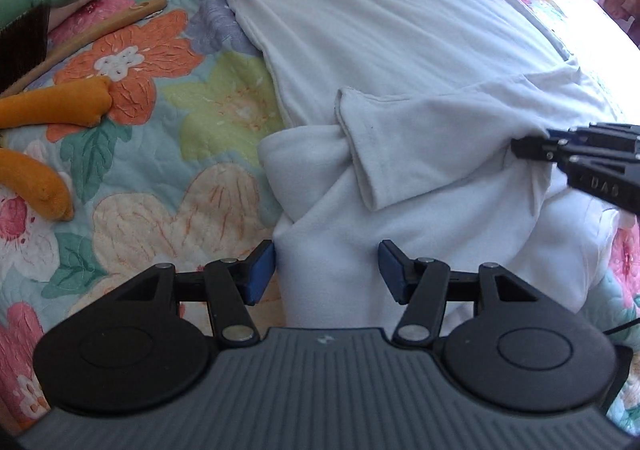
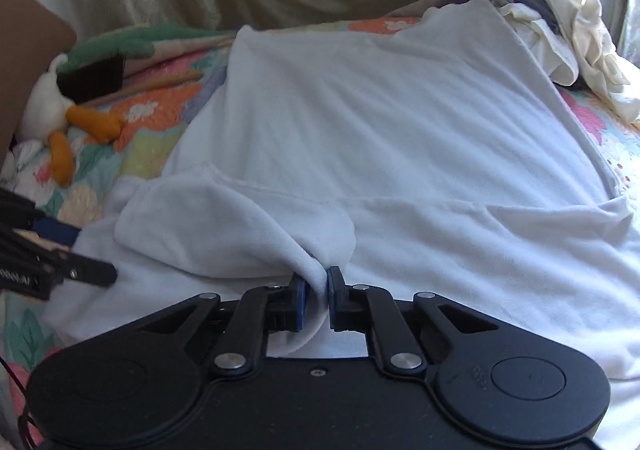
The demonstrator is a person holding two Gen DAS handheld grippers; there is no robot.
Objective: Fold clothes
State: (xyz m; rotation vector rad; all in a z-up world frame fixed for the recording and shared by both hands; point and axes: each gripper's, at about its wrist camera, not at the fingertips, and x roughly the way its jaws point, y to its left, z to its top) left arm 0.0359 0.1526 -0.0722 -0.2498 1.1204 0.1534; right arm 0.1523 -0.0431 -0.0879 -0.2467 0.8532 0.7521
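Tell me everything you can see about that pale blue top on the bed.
The pale blue top looks like soft fleece, spread mostly flat over the flowered quilt, one sleeve folded across its body. Its near edge is bunched. The right claw is shut on a pinched ridge of it; the left claw stands open around another fold. Cream clothes lie beside its far corner.

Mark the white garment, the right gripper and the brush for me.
white garment [image 2: 360,121]: right wrist view, flat body panel.
right gripper [image 2: 317,300]: right wrist view, between its fingertips.
brush [image 2: 94,79]: right wrist view, dark bristles.
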